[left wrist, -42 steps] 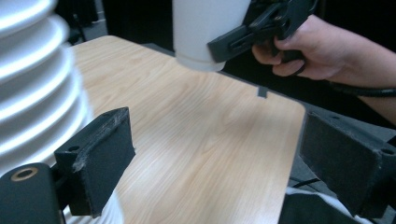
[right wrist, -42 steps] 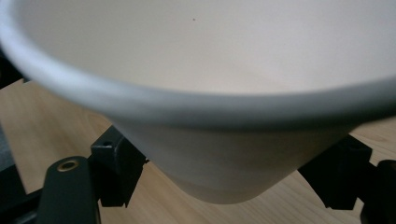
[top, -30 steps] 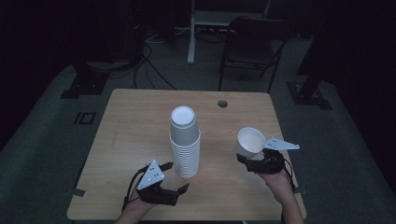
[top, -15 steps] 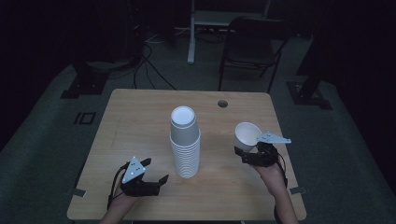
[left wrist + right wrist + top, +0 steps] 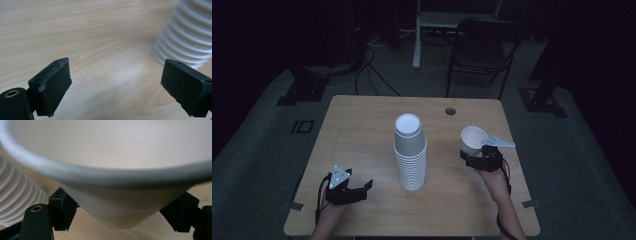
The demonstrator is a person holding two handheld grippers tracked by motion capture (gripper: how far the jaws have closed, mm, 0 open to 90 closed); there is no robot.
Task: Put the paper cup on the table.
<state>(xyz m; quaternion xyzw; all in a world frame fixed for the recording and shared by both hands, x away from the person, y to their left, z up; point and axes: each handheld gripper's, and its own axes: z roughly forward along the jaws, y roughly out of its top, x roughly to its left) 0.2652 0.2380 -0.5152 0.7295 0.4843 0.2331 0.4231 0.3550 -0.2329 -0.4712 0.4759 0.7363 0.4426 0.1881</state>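
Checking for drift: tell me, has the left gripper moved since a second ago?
Yes. The left gripper has pulled leftward, away from the cup stack, toward the table's left edge.

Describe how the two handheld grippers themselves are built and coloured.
Both are black. The left gripper and right gripper each carry a pale grey three-cornered plate on top and trail a dark cable back along the forearm. Up close, the jaws end in blocky black pads with small round holes, and a brass-coloured ringed hole sits by the base. Forearms look bare, no sleeves visible.
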